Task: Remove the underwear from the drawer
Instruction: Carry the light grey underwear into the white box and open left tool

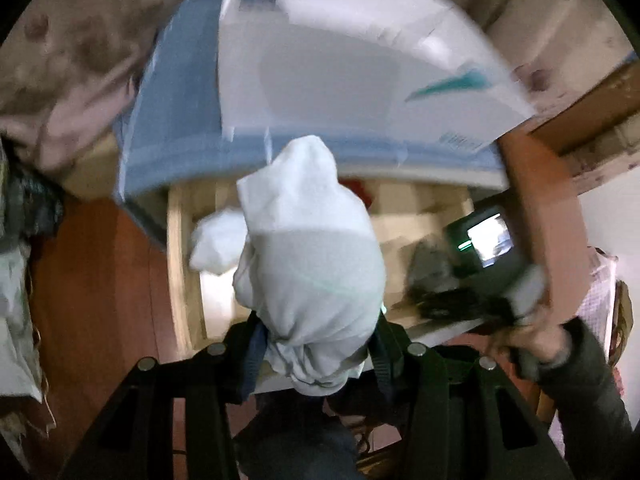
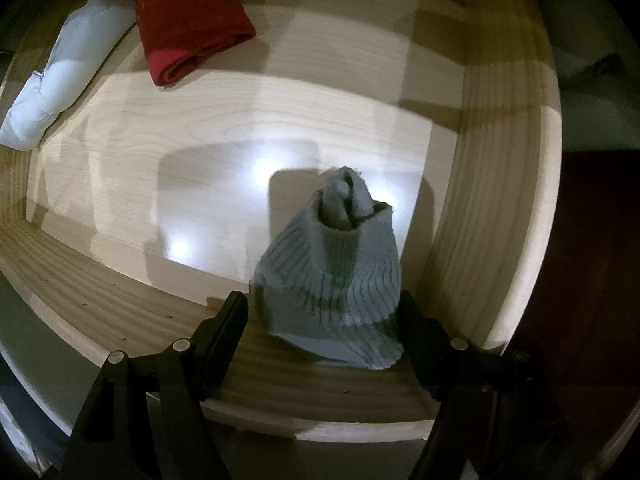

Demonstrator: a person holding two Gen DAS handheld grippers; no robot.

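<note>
Underwear: a white bundle (image 1: 316, 264) is clamped in the left gripper (image 1: 316, 364) at frame centre, raised over the drawer (image 1: 180, 256). The right gripper (image 2: 324, 320), jaws parted, straddles a grey rolled piece (image 2: 332, 280) at lower centre inside the drawer for pickup.

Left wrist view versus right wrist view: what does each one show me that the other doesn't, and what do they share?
Only the left wrist view shows the left gripper shut on a white garment, lifted in front of a blue-and-white box.

Only the right wrist view shows a red roll and a pale roll lying in the drawer.

Both show the wooden drawer and the right gripper, with a grey ribbed garment between its jaws.
</note>
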